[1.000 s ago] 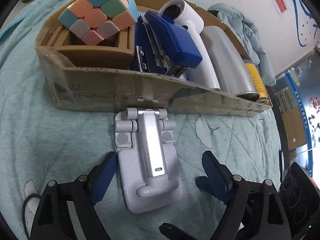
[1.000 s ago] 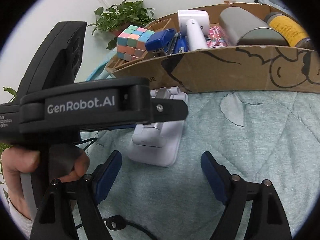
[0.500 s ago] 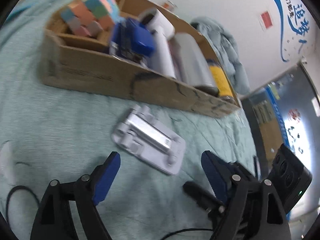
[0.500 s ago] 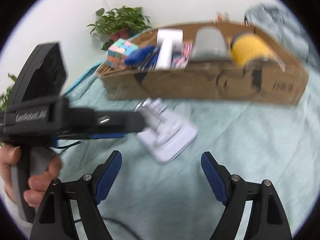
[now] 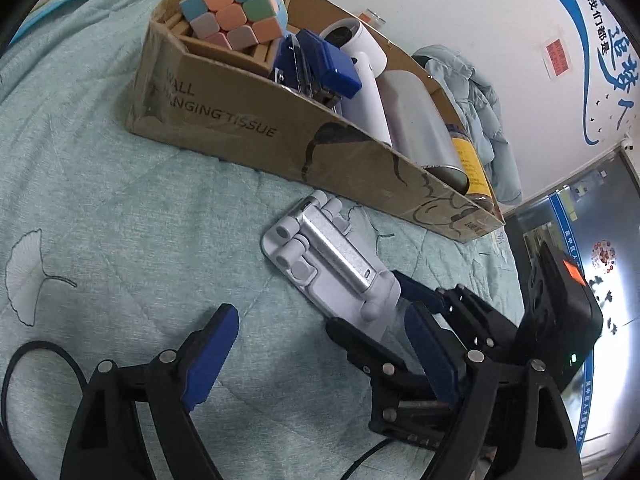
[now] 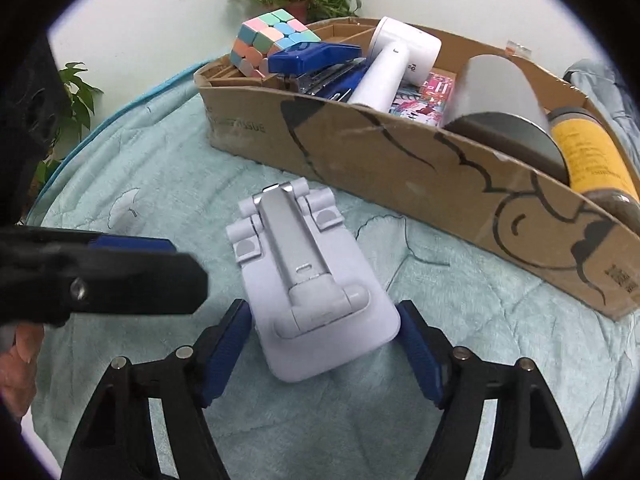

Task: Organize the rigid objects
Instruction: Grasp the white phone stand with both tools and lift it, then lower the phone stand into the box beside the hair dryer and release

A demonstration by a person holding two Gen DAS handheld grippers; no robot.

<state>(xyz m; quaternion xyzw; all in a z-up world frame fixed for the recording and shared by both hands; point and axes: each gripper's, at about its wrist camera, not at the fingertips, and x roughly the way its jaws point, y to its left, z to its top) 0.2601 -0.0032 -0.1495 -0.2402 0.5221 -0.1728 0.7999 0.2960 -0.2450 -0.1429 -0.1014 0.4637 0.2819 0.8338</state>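
Two blue pads of the right gripper (image 6: 324, 344) flank the stand (image 6: 308, 292) lying flat on the quilt (image 6: 168, 184), closing but seemingly not yet pressing. The box (image 6: 400, 172) waits at one o'clock. The left gripper (image 5: 316, 348) gapes empty at nine o'clock, leaving room.

Pale grey stand (image 6: 316, 300), pastel cube (image 6: 272, 42), leaf-print teal quilt (image 5: 120, 220)

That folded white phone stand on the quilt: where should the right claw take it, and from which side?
Take the phone stand across the wide base plate at its near end, one finger on each long edge, coming from above. It lies flat with parallel sides; the hinge end nearest the cardboard box is knobbly. The right claw is closing there.
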